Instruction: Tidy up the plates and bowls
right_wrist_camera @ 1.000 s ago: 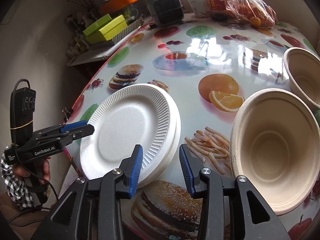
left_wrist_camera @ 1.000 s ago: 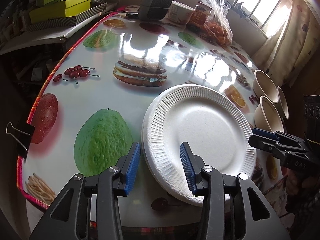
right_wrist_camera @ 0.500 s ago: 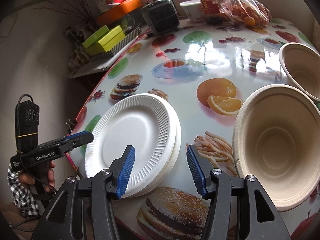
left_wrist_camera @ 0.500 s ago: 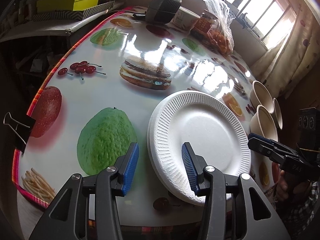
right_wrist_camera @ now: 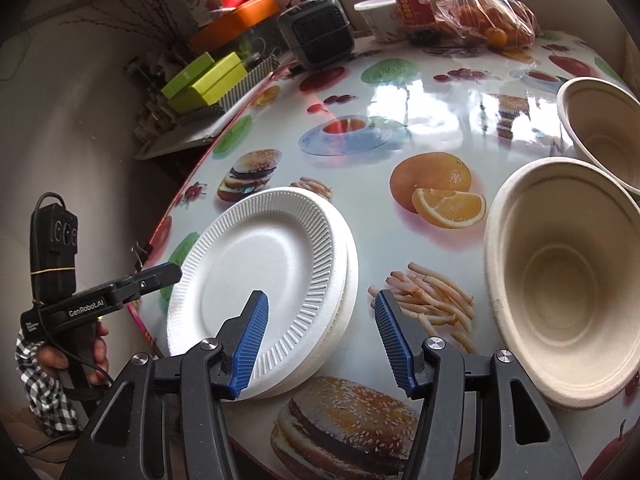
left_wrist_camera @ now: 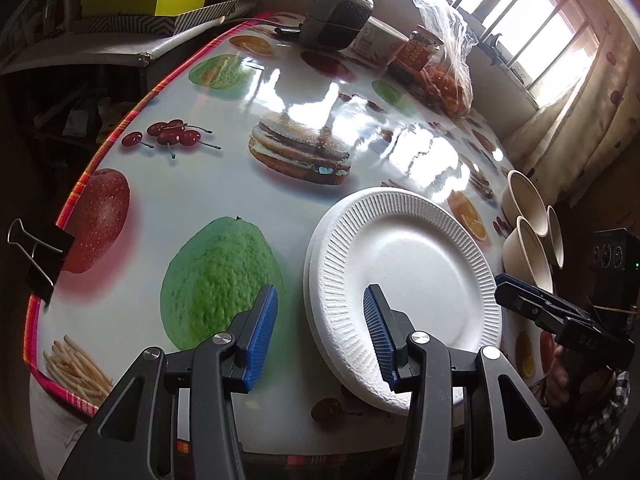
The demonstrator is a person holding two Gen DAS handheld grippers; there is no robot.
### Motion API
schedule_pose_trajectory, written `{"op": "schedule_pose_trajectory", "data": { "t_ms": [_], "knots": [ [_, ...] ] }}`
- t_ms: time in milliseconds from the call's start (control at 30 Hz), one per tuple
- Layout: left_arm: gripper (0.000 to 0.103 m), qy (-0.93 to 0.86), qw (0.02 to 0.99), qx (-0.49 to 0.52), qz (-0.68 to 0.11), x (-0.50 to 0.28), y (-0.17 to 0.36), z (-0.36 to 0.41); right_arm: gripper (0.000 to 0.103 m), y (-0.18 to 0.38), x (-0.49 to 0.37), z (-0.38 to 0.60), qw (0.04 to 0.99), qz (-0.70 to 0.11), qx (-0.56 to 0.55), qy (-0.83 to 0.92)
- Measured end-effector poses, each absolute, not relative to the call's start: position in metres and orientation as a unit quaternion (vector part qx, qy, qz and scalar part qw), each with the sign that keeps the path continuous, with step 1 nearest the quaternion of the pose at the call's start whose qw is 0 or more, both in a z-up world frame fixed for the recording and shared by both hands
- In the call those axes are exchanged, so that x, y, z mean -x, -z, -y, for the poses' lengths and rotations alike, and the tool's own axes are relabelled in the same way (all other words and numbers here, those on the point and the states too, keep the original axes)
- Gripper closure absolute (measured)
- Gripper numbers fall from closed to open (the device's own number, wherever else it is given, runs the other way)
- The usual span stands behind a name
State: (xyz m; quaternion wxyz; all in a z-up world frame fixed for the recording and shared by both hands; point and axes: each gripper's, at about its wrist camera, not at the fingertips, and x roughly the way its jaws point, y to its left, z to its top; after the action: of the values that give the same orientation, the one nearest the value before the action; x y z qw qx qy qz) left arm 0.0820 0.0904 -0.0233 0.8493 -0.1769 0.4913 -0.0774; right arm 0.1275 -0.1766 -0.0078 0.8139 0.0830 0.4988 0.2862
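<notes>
The right gripper [right_wrist_camera: 320, 332] has just been opening, jaws apart over bare table; the left gripper [left_wrist_camera: 320, 336] (also apart) straddles the plates' [left_wrist_camera: 404, 276] rim, probably untouching. Bowls [right_wrist_camera: 560, 276] wait right.

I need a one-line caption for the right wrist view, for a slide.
Open right gripper above stacked white plates, two beige bowls to the right.

"GenRobot.AI" is being shown in white letters along the side of the left gripper [right_wrist_camera: 168, 276], as seen from the right wrist. On the right gripper [left_wrist_camera: 505, 284], "DAS" is being made out faintly. Print on the jar label [right_wrist_camera: 412, 4] is being left unread: too blurred.
</notes>
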Motion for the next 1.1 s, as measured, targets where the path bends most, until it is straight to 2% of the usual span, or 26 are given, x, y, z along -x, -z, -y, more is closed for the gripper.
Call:
{"op": "schedule_pose_trajectory", "data": {
  "t_ms": [467,1100],
  "knots": [
    [0.057,0.108,0.864,0.131,-0.474,-0.099,-0.018,-0.047,0.047,-0.03,-0.121,0.21,0.845,-0.452,-0.083,-0.274],
    [0.057,0.21,0.852,0.07,-0.475,-0.145,-0.045,0.073,0.047,-0.053,-0.115,0.339,0.892,-0.408,-0.142,-0.134]
  ]
}}
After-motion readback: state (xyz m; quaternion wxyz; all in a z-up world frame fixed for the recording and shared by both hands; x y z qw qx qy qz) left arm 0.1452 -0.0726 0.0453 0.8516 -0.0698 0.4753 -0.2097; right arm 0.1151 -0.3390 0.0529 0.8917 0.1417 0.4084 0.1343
